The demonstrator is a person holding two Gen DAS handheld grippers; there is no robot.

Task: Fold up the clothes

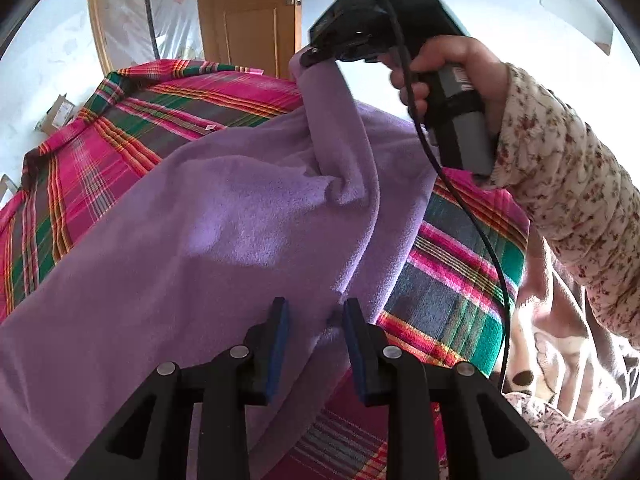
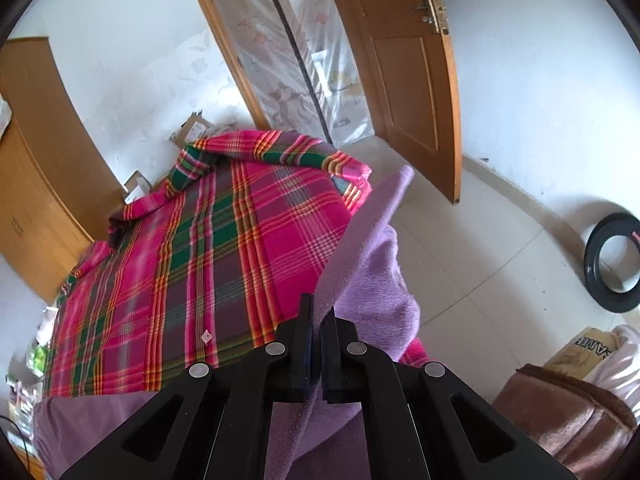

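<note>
Nearest the left wrist camera, the left gripper (image 1: 316,320) hangs with its fingers apart and nothing between them, just above the near hem of the purple fleece garment (image 1: 224,224), which lies spread over the bed (image 1: 460,280) with its pink and green plaid cover. Farther along that same cloth, toward the door (image 1: 248,16), the right gripper (image 2: 320,320) has its fingers pressed together on an edge of the fleece; in the left wrist view the pinched edge is lifted clear of the bed, and a long fold hangs down from it to the rest of the garment. A hand (image 1: 452,68) in a flowered sleeve (image 1: 568,184) holds that tool's handle, with a black cable (image 1: 472,216) trailing down past the sleeve. The fleece looks soft, light and limp, so it should drape and sag rather than hold any line, and its nap ought to grip well without slipping. A good hold for the free fingers would seem to be the hem just ahead of them, taken at a corner or seam so the edge can be drawn taut against the raised end. Beyond the bed lie tiled floor and a black ring (image 2: 612,264) near the wall.
</note>
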